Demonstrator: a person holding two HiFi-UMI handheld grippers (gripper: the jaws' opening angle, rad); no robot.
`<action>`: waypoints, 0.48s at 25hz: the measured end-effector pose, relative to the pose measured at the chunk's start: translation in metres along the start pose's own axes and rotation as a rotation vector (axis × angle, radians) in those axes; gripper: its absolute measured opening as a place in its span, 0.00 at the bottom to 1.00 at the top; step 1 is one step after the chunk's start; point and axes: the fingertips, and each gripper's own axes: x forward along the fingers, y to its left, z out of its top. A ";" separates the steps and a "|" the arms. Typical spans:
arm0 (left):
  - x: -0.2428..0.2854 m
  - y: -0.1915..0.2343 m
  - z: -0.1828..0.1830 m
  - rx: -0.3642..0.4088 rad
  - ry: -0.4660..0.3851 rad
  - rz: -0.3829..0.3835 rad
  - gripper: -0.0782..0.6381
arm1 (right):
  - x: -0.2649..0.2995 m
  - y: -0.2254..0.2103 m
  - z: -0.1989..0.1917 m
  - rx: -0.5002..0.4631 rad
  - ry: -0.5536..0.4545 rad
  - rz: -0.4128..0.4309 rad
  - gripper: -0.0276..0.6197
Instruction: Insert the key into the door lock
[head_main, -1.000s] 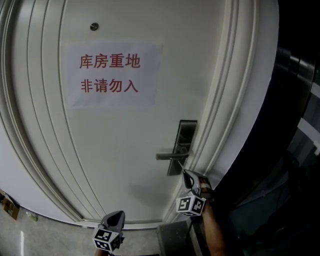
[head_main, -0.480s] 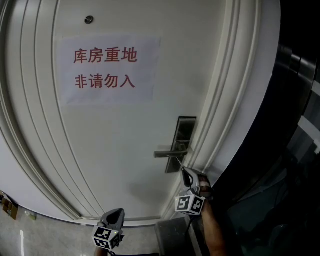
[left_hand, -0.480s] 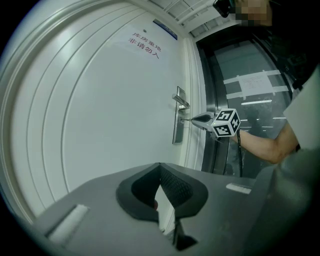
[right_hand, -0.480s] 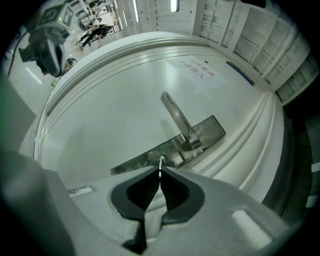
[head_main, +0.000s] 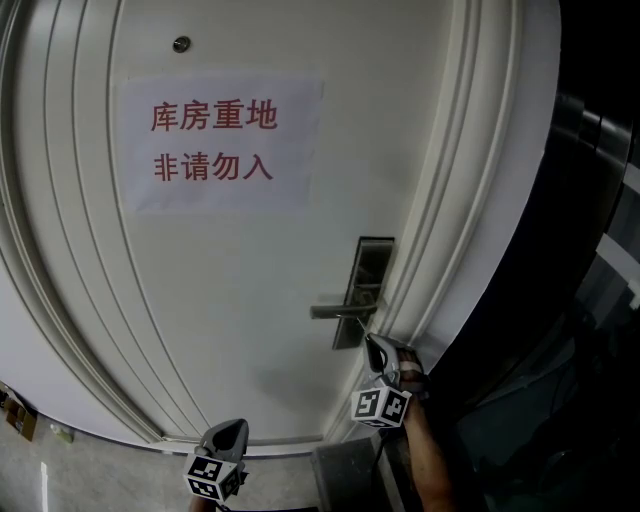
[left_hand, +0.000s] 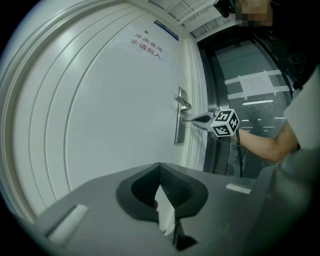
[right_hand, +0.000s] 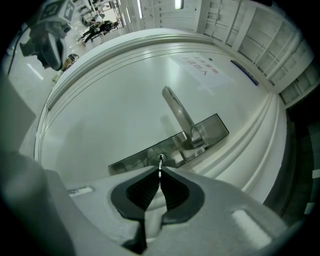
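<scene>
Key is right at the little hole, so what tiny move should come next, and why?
Probably a gentle push of the right gripper straight toward the door. Its jaws are shut on the key, and the key's tip sits at the keyhole in the metal lock plate. How far in it is, I cannot tell.

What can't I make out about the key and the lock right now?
How far the key has entered the keyhole: right gripper view, the right gripper's shut jaws cover all but a sliver of it.
The keyhole in the head view: hidden behind the right gripper's tip, under the door handle.
The key in the left gripper view: too small against the lock plate.
</scene>
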 end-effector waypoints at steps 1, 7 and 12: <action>0.000 0.000 0.000 -0.001 -0.001 0.000 0.11 | 0.001 0.000 -0.001 -0.005 0.001 0.001 0.06; 0.003 0.001 0.000 -0.004 -0.004 -0.002 0.11 | 0.003 0.001 -0.001 -0.065 0.009 0.002 0.06; 0.004 0.002 0.000 -0.010 -0.008 -0.006 0.11 | 0.005 0.001 -0.002 -0.123 0.033 0.005 0.06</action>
